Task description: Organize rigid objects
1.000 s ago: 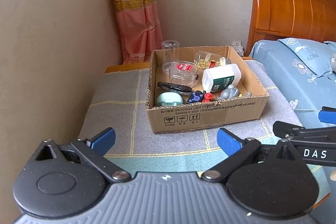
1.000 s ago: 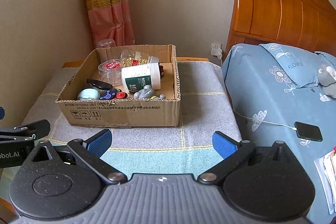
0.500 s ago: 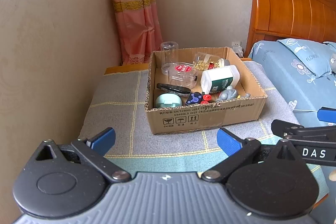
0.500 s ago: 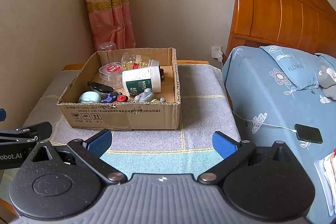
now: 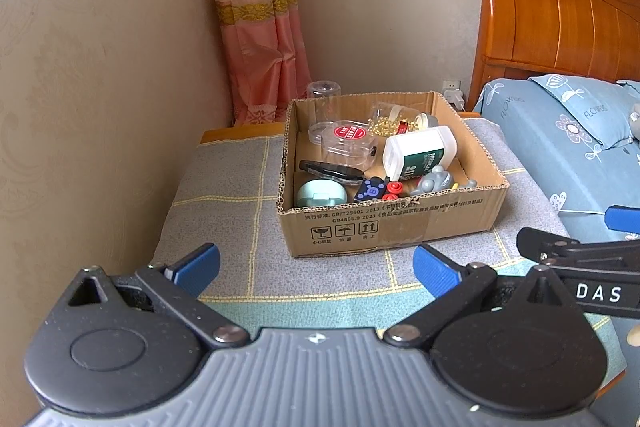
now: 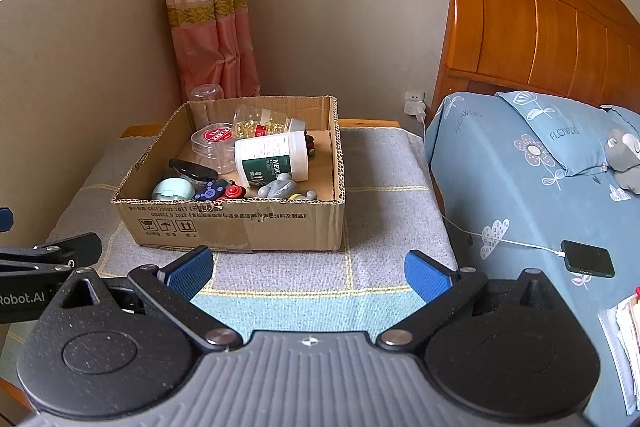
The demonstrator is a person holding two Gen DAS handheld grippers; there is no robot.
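**A:** Left wrist view has the cardboard box [image 5: 384, 223] straight ahead on the cloth-covered table [image 5: 224, 211], toward its far right corner by the bed [image 5: 560, 147]. Left gripper [image 5: 316, 267] is spread wide with nothing in it, hanging over the table's near edge. Everything rigid sits inside the box already, just jumbled: white bottle [image 5: 420, 153], clear round tub [image 5: 344, 143], mint round case [image 5: 320, 194], grey toy [image 5: 434, 183].

**B:** Right gripper [image 6: 308, 271] looks the same, fingers apart, holding nothing. From its view the box [image 6: 240, 223] is ahead and a bit left.

**A:** So which one grabs the bottle?

**B:** I'd guess right. The bottle [image 6: 272, 161] lies on its side toward the box's right half, long axis running roughly left-right across both views. Closing across its width means coming in from above with the fingers lined up front-to-back. The mint case [image 6: 172, 189] sits in the near left corner, handier for the left.
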